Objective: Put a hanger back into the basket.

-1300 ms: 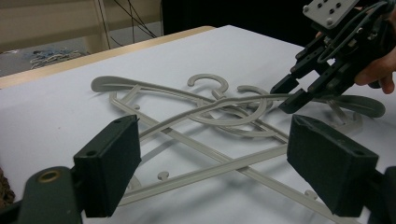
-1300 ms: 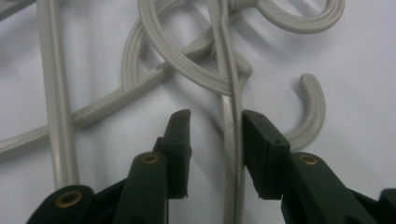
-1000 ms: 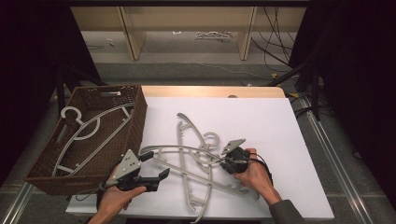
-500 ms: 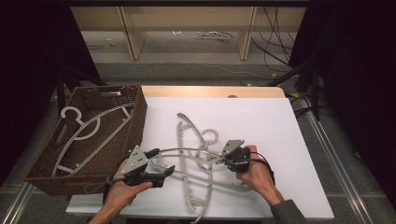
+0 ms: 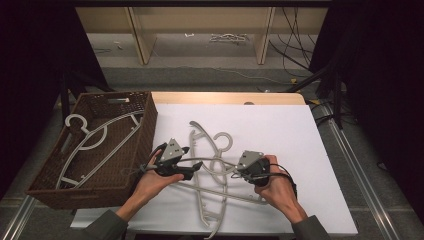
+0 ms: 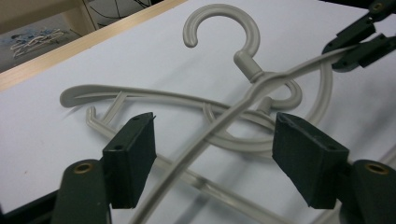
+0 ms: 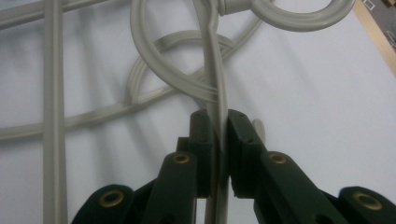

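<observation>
The left gripper (image 5: pixel 192 169), black-jawed with a grey three-cornered plate on top, sits just beside the right wall of the basket. Its jaws stand wide but have just been closing, and the thin arm of the top grey plastic coat hanger (image 6: pixel 219 122) runs between the pads without touching either.

At the far left a dark brown woven wicker basket (image 5: pixel 45 175) rests against the edge of the white table top (image 5: pixel 280 125). Inside it one pale grey plastic hanger (image 5: pixel 95 145) lies flat and slanted, hook toward the basket's far left corner. The hangers are too small and blurred there to tell whether they bear any writing.

In the middle of the table lies a loose tangle of the same grey hangers: the top one spans from one gripper to the other, and beneath it two more hangers (image 5: pixel 212 200) cross, hooks pointing toward the far edge.

At the right, the right gripper (image 7: pixel 218 140) has its jaws clamped narrow on the other arm of the top hanger, pads pressing on it from both sides, just below the hook's collar.
</observation>
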Motion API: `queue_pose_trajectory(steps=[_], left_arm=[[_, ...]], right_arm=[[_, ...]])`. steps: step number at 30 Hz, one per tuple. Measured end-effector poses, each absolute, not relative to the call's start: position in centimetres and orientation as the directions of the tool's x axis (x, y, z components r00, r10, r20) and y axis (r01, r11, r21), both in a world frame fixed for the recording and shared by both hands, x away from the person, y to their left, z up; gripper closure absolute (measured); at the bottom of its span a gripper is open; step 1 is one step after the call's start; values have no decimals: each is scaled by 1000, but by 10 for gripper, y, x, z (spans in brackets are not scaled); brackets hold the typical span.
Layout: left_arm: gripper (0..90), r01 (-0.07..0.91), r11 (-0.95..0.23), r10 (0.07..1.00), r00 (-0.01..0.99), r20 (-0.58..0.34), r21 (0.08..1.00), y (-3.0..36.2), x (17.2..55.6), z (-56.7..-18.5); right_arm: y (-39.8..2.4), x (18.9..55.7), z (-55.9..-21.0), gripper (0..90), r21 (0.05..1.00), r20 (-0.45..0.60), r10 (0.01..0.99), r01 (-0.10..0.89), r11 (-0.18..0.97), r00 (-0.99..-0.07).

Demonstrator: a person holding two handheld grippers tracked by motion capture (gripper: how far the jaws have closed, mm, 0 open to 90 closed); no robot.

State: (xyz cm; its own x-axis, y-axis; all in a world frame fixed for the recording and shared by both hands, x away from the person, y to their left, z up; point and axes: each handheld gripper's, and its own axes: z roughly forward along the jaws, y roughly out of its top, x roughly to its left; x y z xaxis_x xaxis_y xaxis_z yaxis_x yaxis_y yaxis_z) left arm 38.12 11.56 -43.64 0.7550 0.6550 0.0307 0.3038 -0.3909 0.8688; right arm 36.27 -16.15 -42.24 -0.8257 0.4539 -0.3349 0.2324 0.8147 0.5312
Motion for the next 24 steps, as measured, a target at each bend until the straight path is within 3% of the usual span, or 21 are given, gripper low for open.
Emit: queue_pose_trajectory(steps=[18, 21, 24], left_arm=[[502, 266, -648, 493, 861, 127, 714, 70, 414, -438], [633, 261, -658, 461, 881, 104, 707, 67, 419, -439], [663, 202, -700, 415, 895, 160, 685, 66, 417, -436]], right_arm=[[-160, 359, -415, 819, 537, -353, 439, 205, 818, -826], [-160, 358, -414, 819, 536, -358, 439, 203, 819, -824], [-161, 359, -414, 819, 538, -359, 436, 199, 819, -825]])
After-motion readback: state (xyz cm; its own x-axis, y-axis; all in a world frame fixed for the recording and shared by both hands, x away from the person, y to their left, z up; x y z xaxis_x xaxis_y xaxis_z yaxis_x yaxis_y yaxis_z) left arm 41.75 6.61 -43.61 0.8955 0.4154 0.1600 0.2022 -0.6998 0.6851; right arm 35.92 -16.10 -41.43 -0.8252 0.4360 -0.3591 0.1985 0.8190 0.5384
